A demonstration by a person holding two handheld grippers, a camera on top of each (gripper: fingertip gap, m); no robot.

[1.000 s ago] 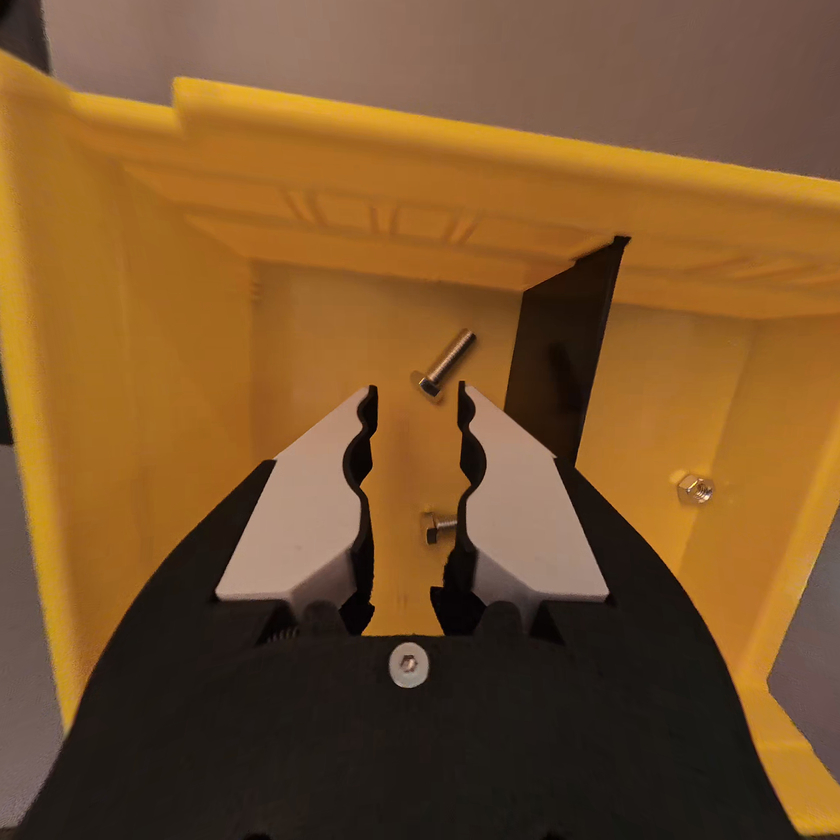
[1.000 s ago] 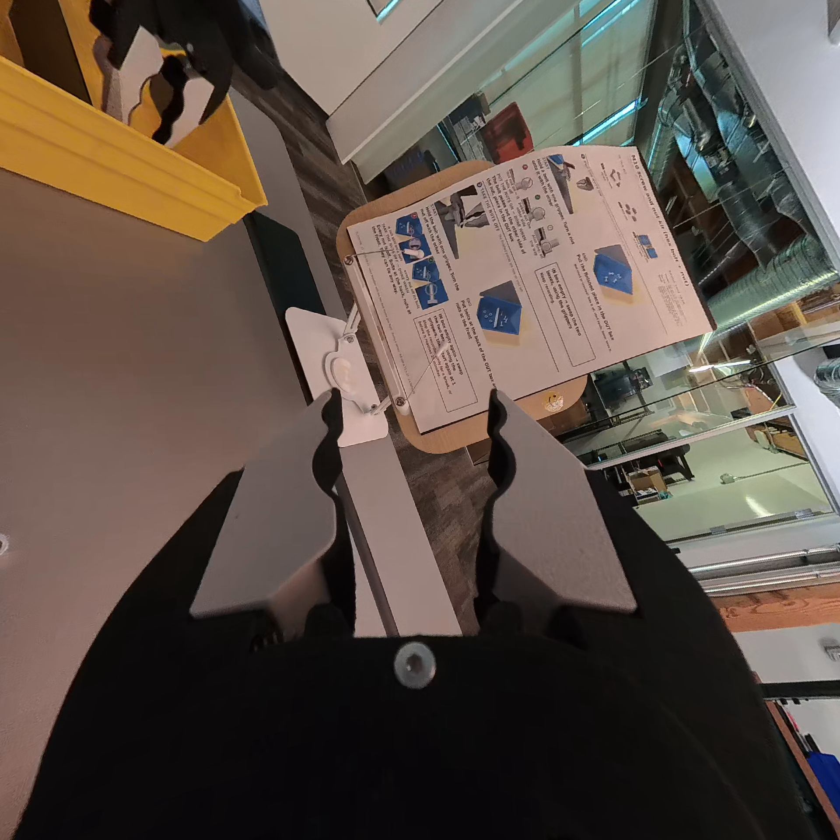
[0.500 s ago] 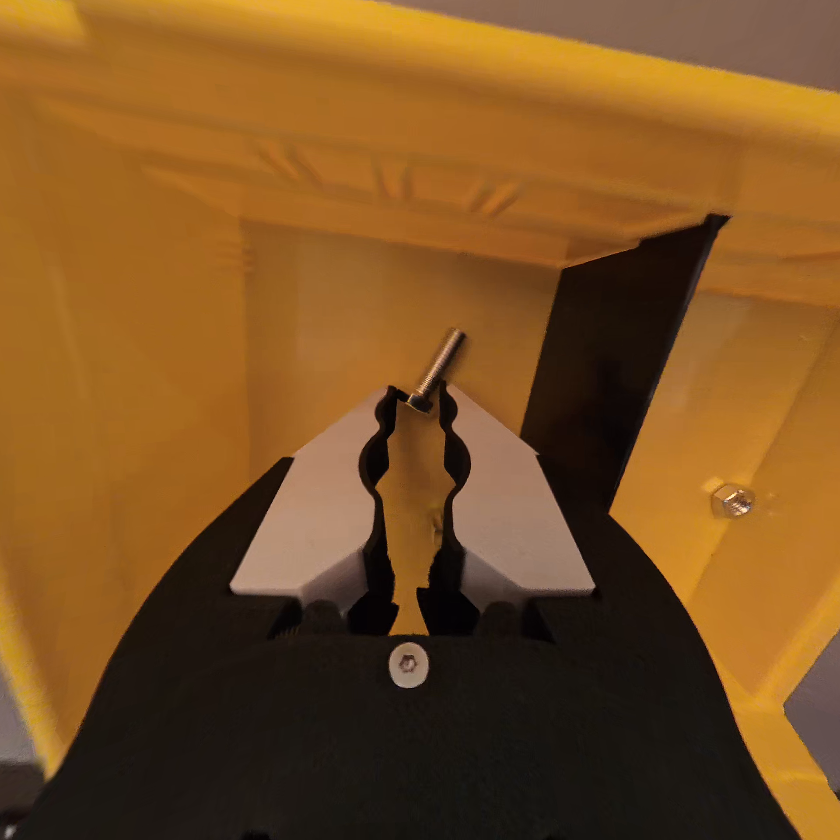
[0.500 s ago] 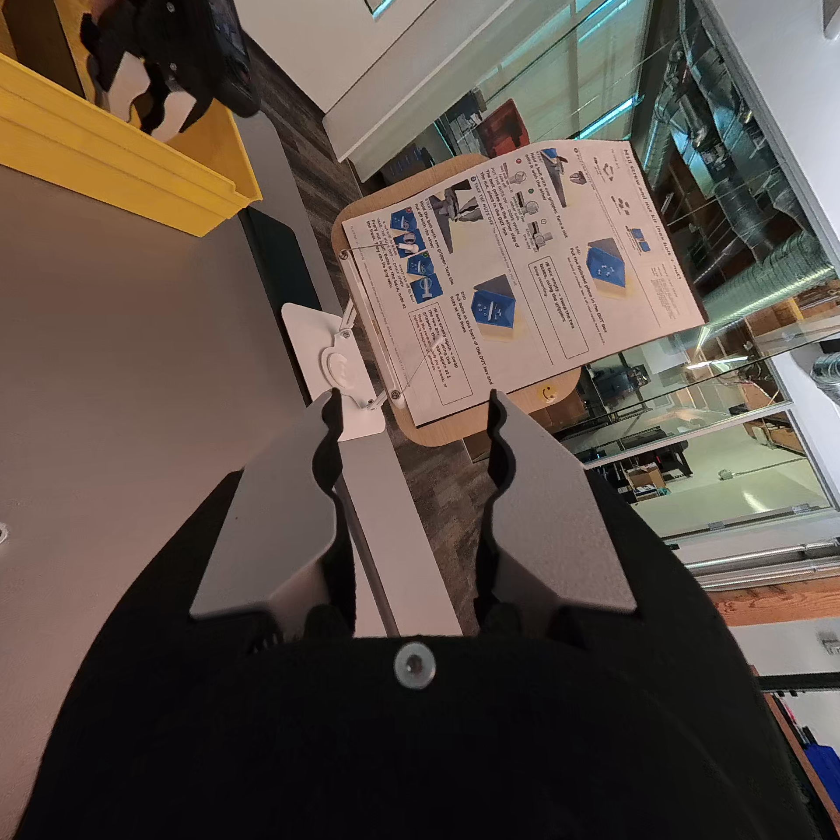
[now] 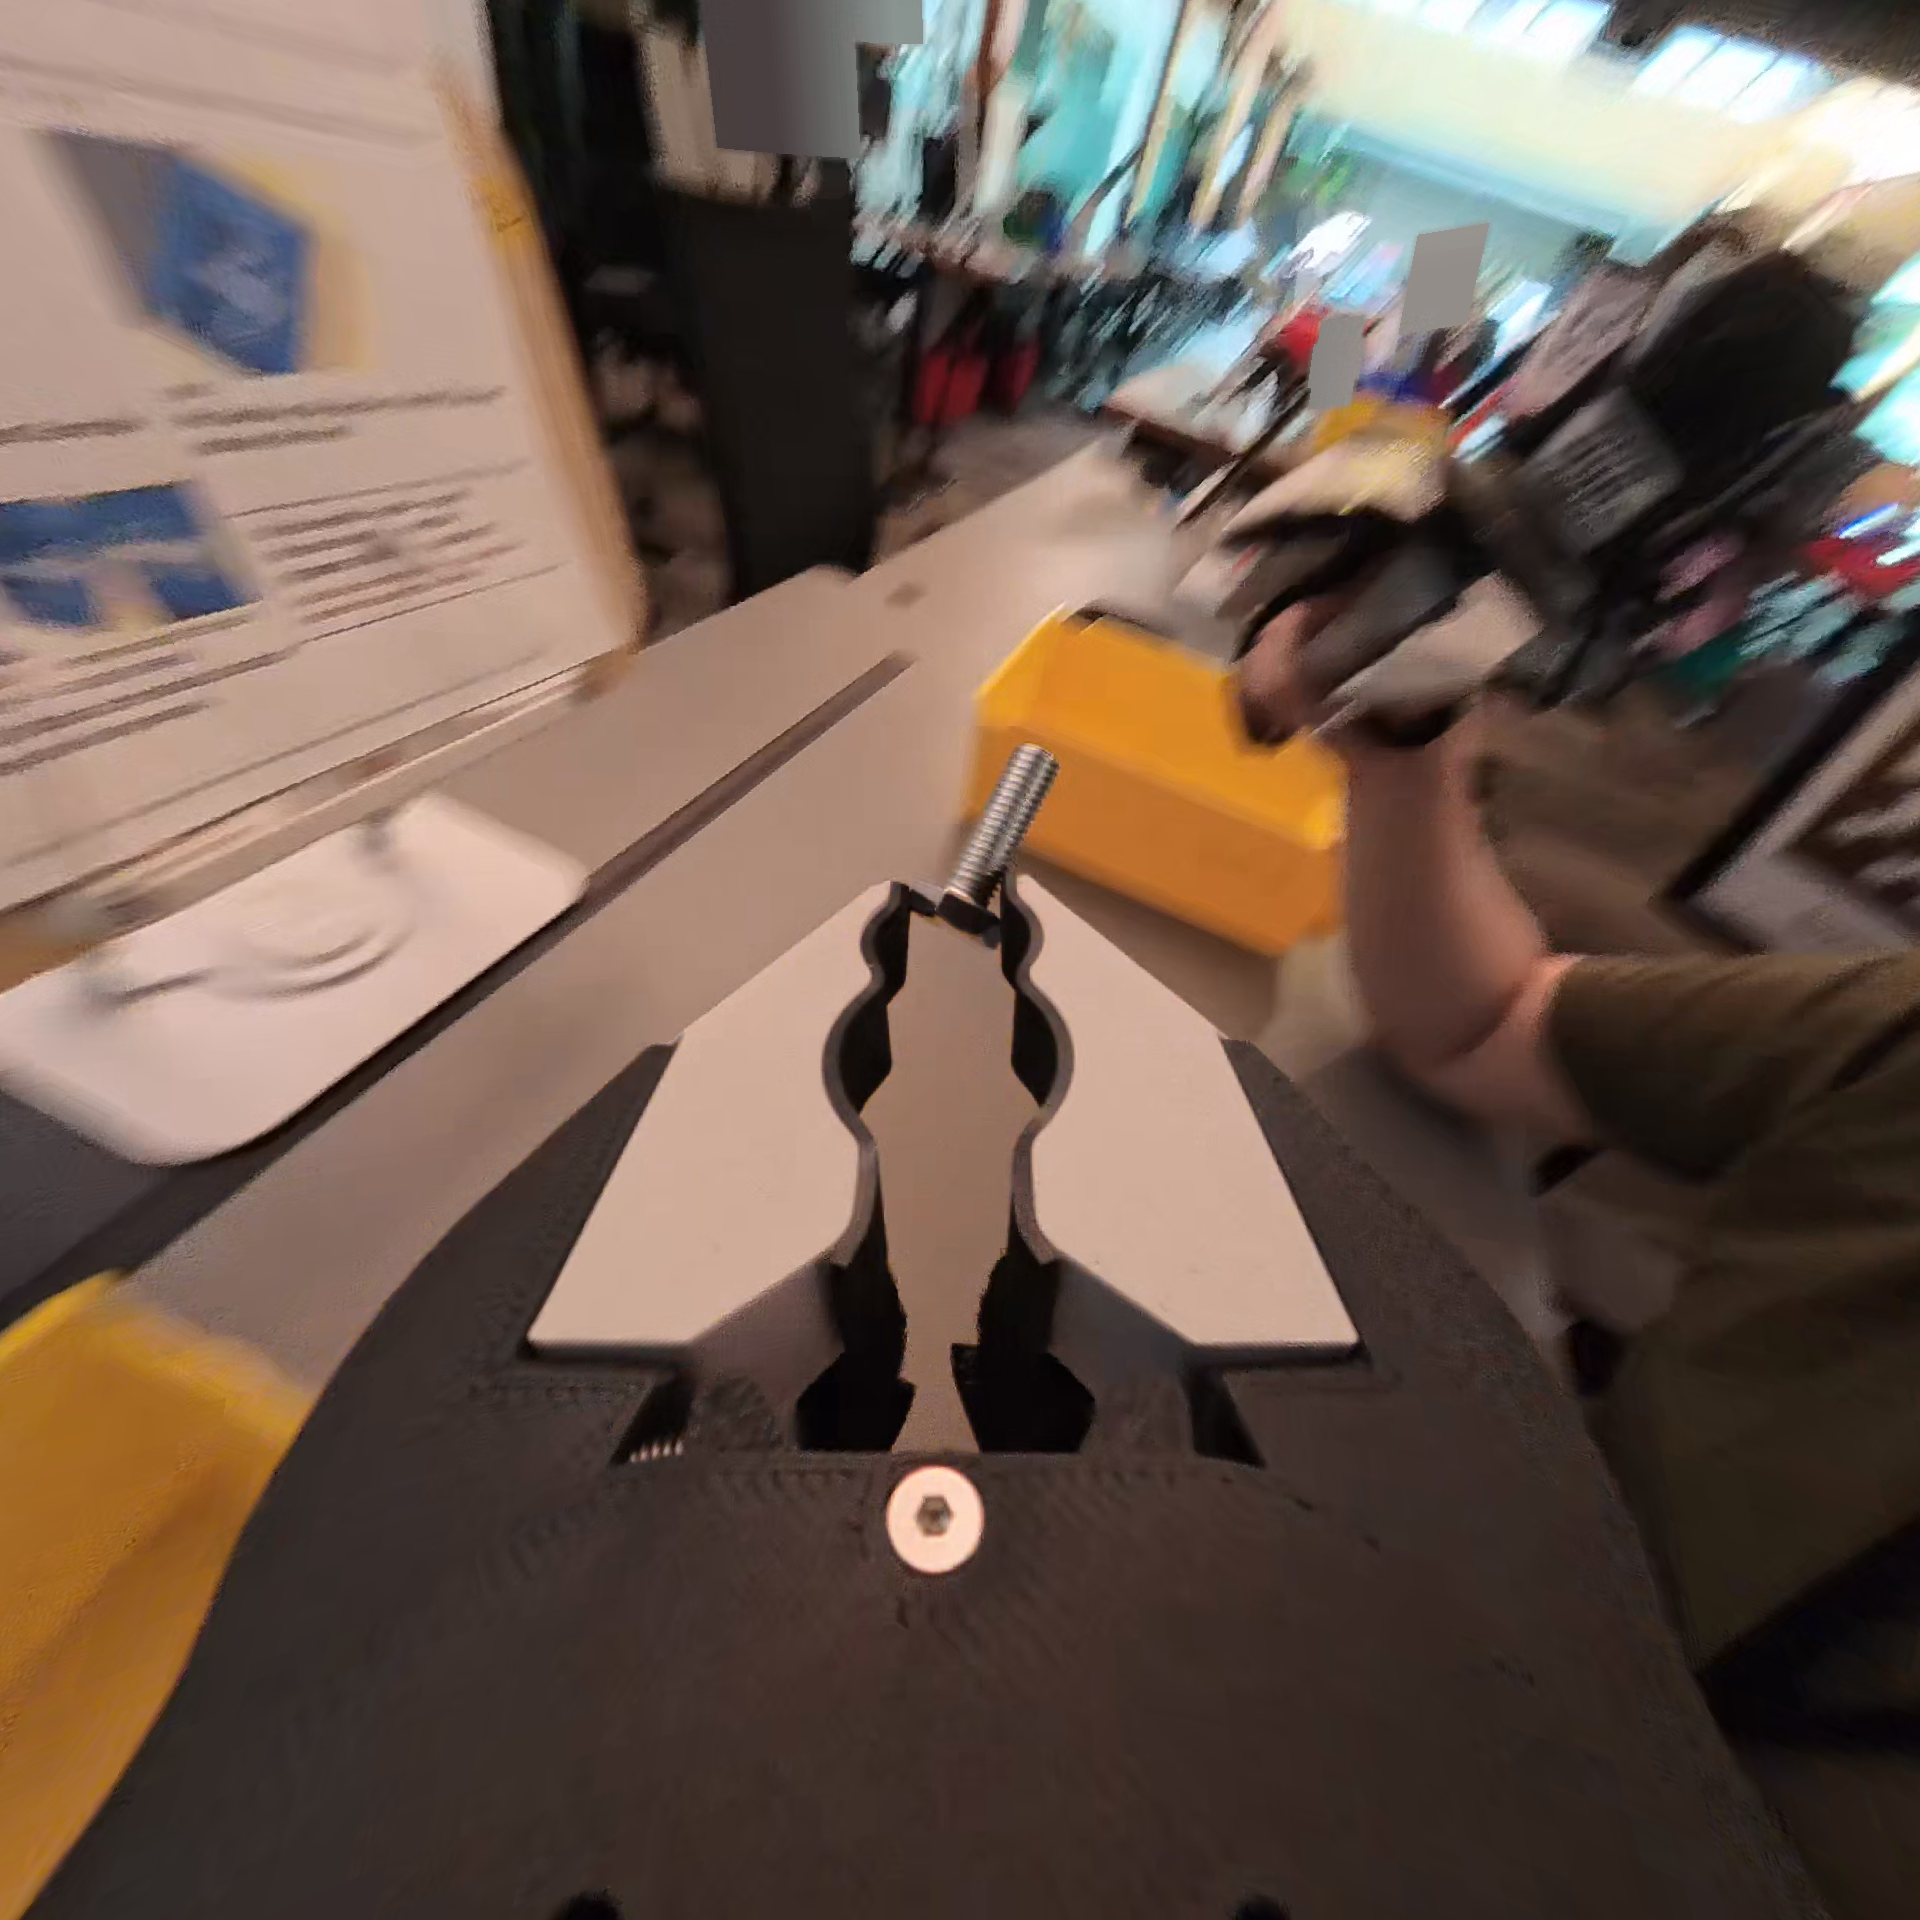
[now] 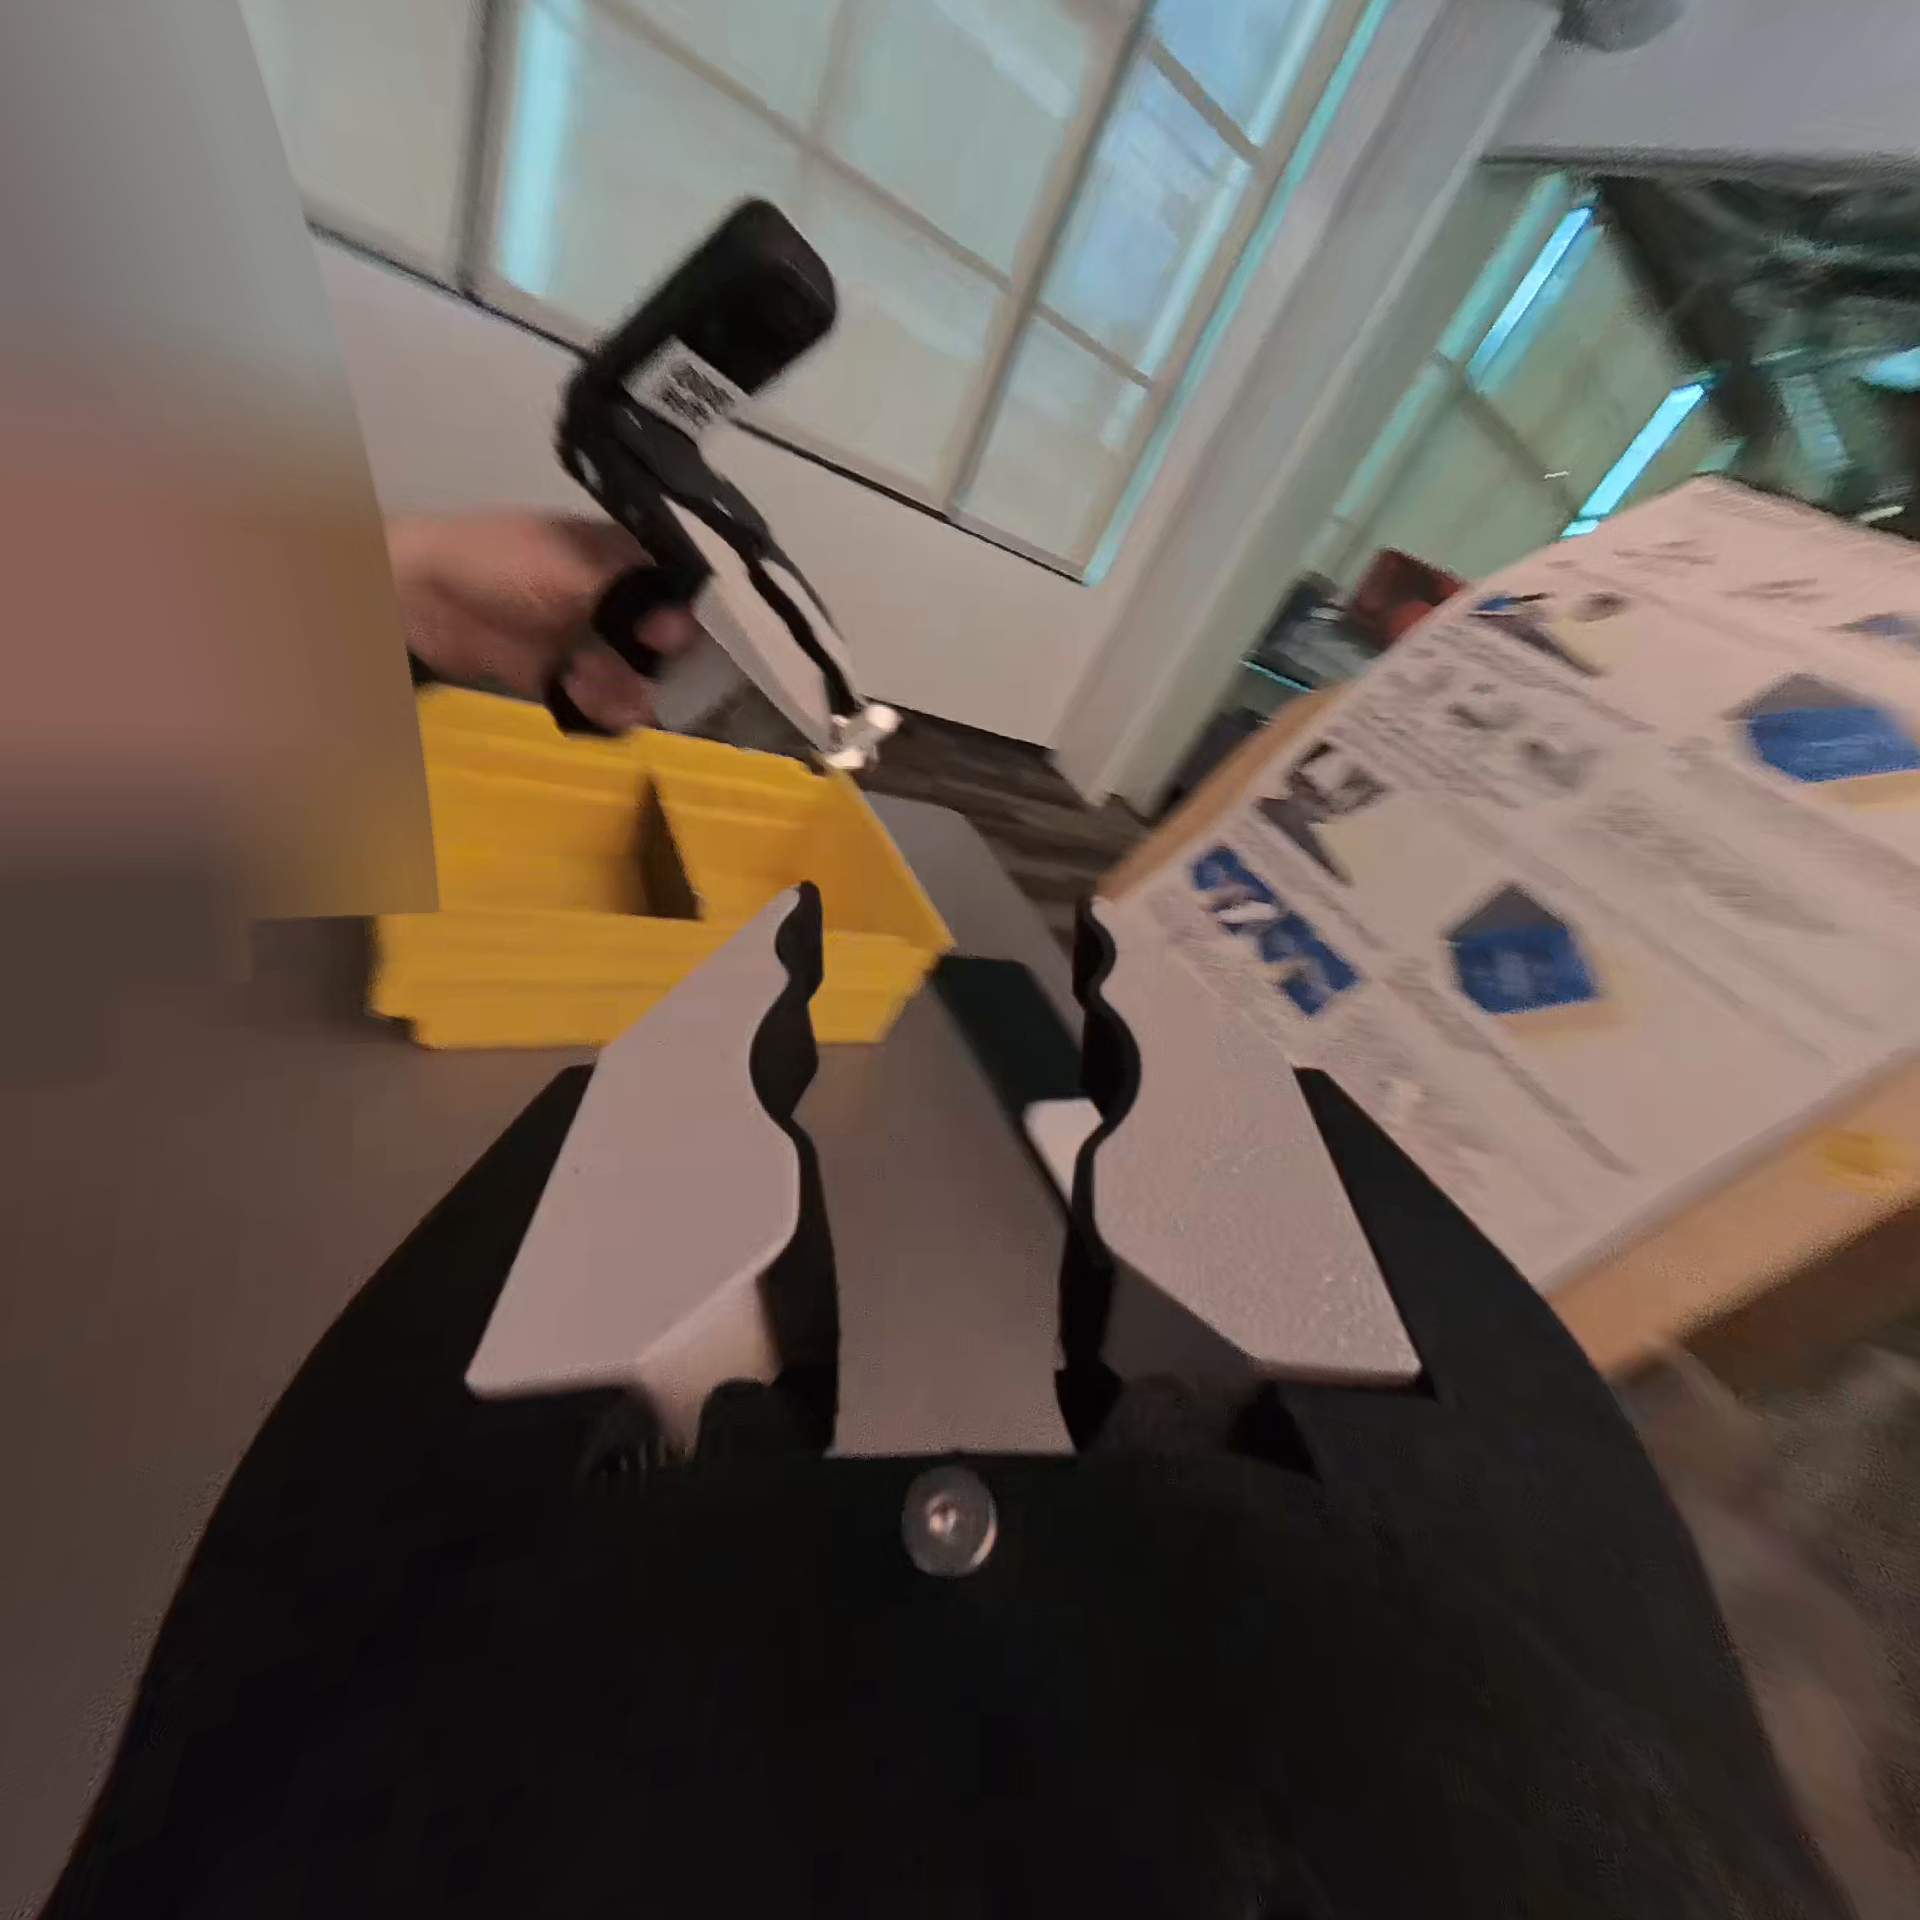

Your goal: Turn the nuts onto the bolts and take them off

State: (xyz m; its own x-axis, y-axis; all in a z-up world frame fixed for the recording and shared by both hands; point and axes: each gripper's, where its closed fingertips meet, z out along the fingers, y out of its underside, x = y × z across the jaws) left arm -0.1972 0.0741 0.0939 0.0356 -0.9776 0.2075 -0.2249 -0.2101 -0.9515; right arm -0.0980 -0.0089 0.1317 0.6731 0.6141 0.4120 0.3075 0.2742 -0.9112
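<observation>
Left wrist view: left gripper (image 5: 954, 914) pinched at its tips on the hex head of a bolt (image 5: 1000, 831), threaded shank pointing up and forward, tilted slightly right, clear of the grey bench (image 5: 727, 831). Beyond the bolt, a yellow bin (image 5: 1143, 790) on the bench. Above that bin, blurred, the right gripper (image 5: 1382, 644) in a person's hand, forearm (image 5: 1434, 935) and olive sleeve (image 5: 1714, 1122) at right. At left, a printed instruction sheet (image 5: 260, 416) on a stand with a white base (image 5: 260, 966). Bottom left corner, a second patch of yellow (image 5: 94, 1475), blurred.

Right wrist view: right gripper (image 6: 945, 935) with fingers spread wide, nothing between them, over the grey bench (image 6: 914, 1226). Farther off, the left gripper (image 6: 831, 717) in a hand (image 6: 509, 603), raised above a divided yellow bin (image 6: 623, 914), with the bolt (image 6: 862, 727) at its tips. Instruction sheet on a wooden board (image 6: 1558, 935) at right. No nut discernible in either view.
</observation>
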